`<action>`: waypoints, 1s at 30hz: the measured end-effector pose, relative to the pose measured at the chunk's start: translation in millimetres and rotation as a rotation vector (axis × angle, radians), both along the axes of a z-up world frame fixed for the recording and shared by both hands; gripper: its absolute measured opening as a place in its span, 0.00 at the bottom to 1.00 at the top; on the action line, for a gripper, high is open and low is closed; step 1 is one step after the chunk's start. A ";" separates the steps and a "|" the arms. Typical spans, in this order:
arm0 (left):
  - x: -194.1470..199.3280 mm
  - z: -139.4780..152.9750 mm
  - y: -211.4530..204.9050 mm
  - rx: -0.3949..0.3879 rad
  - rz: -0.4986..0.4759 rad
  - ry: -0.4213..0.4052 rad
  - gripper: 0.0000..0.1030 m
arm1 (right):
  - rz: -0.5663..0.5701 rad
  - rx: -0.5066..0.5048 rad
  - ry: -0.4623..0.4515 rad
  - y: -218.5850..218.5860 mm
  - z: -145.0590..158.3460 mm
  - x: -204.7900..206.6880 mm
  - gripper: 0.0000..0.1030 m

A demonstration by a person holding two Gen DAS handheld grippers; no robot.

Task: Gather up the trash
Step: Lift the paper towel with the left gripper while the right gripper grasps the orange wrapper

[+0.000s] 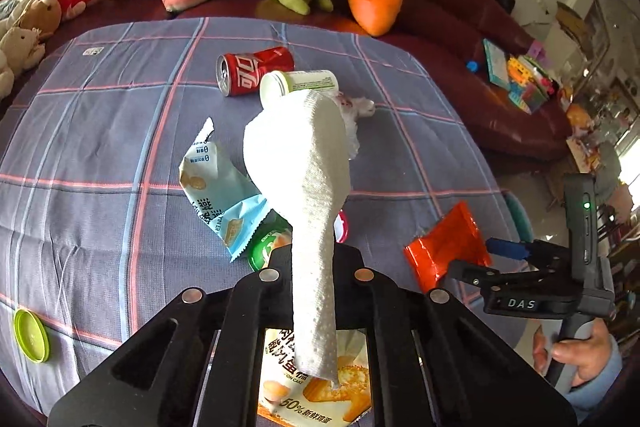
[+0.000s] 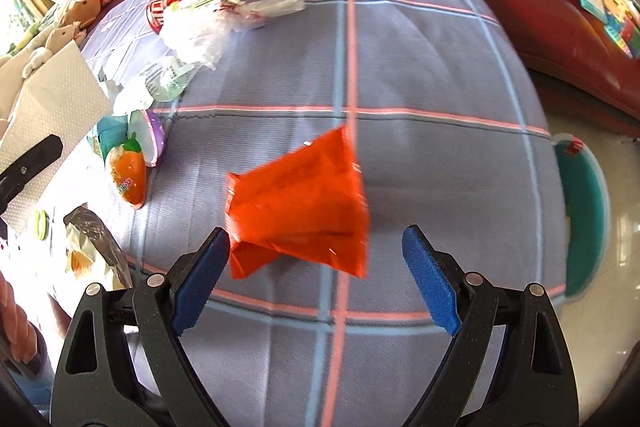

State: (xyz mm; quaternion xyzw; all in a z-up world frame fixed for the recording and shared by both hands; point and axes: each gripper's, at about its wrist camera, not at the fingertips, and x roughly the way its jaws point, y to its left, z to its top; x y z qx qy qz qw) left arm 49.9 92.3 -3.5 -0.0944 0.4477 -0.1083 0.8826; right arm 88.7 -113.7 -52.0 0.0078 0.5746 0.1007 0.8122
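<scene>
- A white paper towel (image 1: 304, 163) is pinched by the left hand-held gripper (image 1: 314, 311), whose jaws are clenched on its narrow end; the sheet stands up and away from the jaws, above the checked surface (image 1: 100, 147).
- The right hand-held gripper (image 2: 316, 267) is held released, its blue pads (image 2: 430, 279) spread wide, with an orange wrapper (image 2: 300, 203) lying on the cloth just ahead of and between them (no contact can be made out).
- Other litter is seen farther off: a red soda can (image 1: 250, 71) on its side, a white-and-green bottle (image 1: 300, 83) touching it, a light blue snack wrapper (image 1: 216, 187), and a green lid (image 1: 32, 335) near the cloth's edge.
- A teal bin (image 2: 584, 211) is seen beside the surface; its contents cannot be told.
- A cake packet (image 1: 316, 387) shows beneath the left jaws.
</scene>
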 end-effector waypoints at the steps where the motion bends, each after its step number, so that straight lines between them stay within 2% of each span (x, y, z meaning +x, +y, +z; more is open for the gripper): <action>1: 0.9 -0.4 0.1 -0.001 0.000 0.003 0.07 | 0.004 0.003 0.002 2.5 -2.6 2.8 0.82; 7: 11.6 -2.8 -0.8 -0.004 0.004 0.018 0.07 | 0.013 0.013 0.003 10.0 -19.7 15.0 0.81; 8: 13.5 -3.0 -2.7 -0.005 0.003 0.021 0.07 | 0.015 0.023 0.000 8.5 -20.5 14.6 0.69; 9: 15.5 -2.6 -4.0 -0.006 0.000 0.022 0.07 | 0.019 0.037 0.000 7.5 -20.8 14.7 0.64; 12: 18.9 -1.3 -13.4 -0.004 -0.014 0.024 0.07 | 0.034 0.046 -0.019 3.1 -17.7 13.0 0.54; 19: 24.7 3.3 -52.3 0.003 -0.090 0.028 0.07 | -0.008 0.092 -0.059 -26.6 0.8 9.4 0.53; 30: 38.4 10.7 -138.2 0.009 -0.239 0.045 0.07 | -0.196 0.124 -0.131 -130.0 30.6 -6.8 0.54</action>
